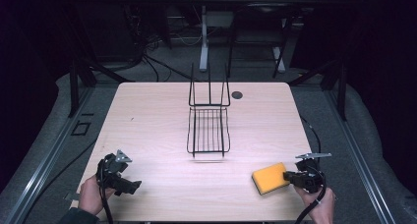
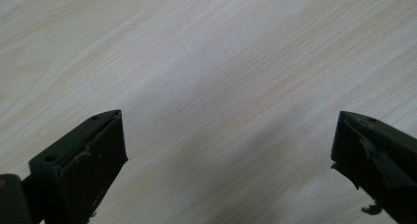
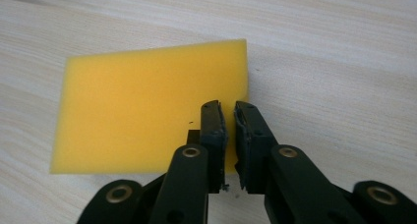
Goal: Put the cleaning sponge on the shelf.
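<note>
On pale wood table (image 1: pixel 147 116), wire rack (image 1: pixel 208 130), yellow sponge (image 1: pixel 270 178), dark room

- Yellow sponge (image 3: pixel 147 108): a flat rectangular block with a darker underside, lying on the wooden table (image 1: pixel 147 116); its near corner sits just past the tips of the right gripper (image 3: pixel 227 106), whose jaws are nearly together above it.
- Black wire rack (image 1: pixel 209 128): upright prongs at its far end, well apart from both grippers.
</note>
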